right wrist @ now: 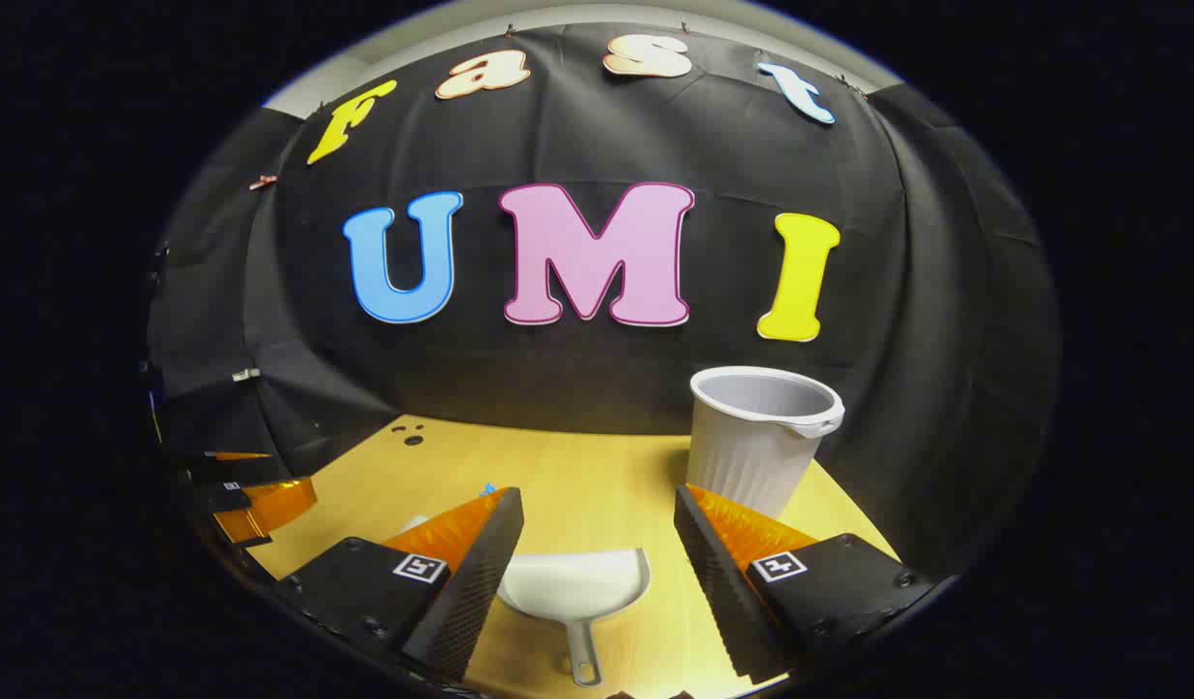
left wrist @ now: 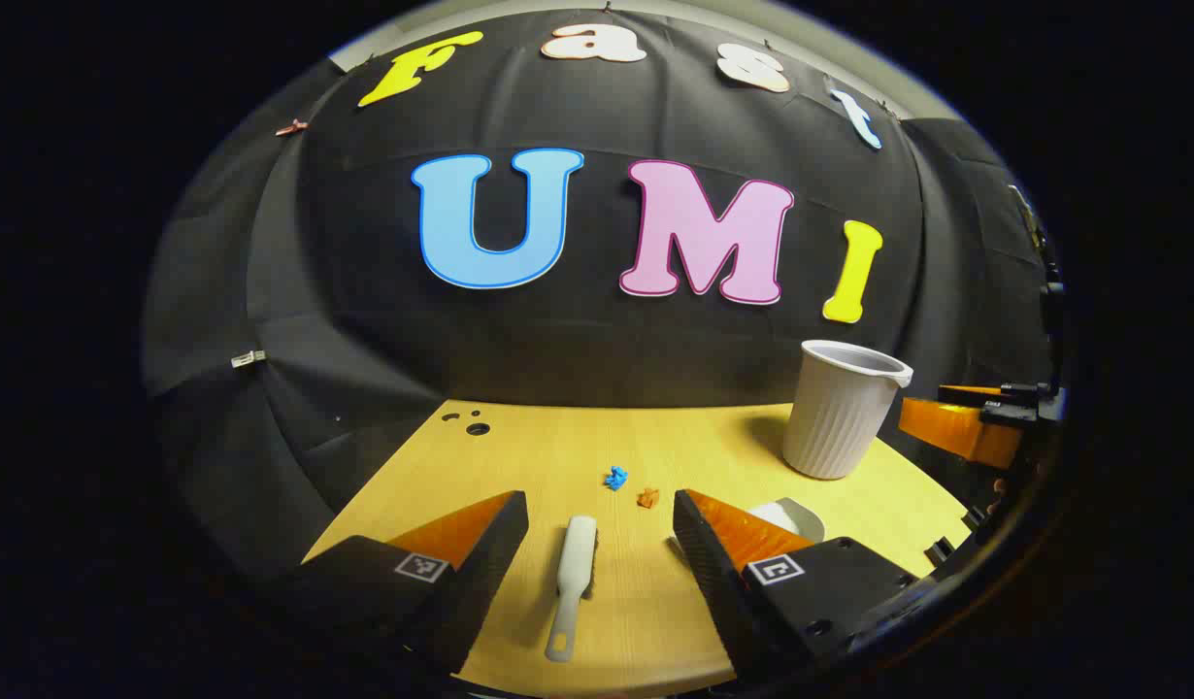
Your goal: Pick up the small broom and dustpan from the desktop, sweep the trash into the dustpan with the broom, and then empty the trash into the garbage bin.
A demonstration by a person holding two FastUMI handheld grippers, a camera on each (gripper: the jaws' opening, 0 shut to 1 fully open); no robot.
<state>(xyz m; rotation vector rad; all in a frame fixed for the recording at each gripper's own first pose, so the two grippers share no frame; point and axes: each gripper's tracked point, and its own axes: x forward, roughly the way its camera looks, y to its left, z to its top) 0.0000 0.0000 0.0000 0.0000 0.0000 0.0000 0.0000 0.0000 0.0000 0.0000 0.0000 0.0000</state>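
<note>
A light wooden counter stands against a black cloth wall. Toward its right rear stands a pale ribbed garbage bin, upright and open-topped, with no writing legible on it.

In the left gripper view, the left gripper hovers above the counter with its fingers set wide apart and nothing between them but air. Below the gap lies the small white broom, its handle end nearest the camera. The gripper's right-hand finger hides most of the white dustpan, leaving only an edge showing.

In the right gripper view, the right gripper is likewise spread open and holds nothing, and the dustpan lies flat beneath the gap, handle toward the camera, one side covered by a finger.

Two small scraps of trash lie beyond the broom: a blue piece and an orange-brown piece, close together but apart. Each gripper carries small square coded markers, not readable as text.
</note>
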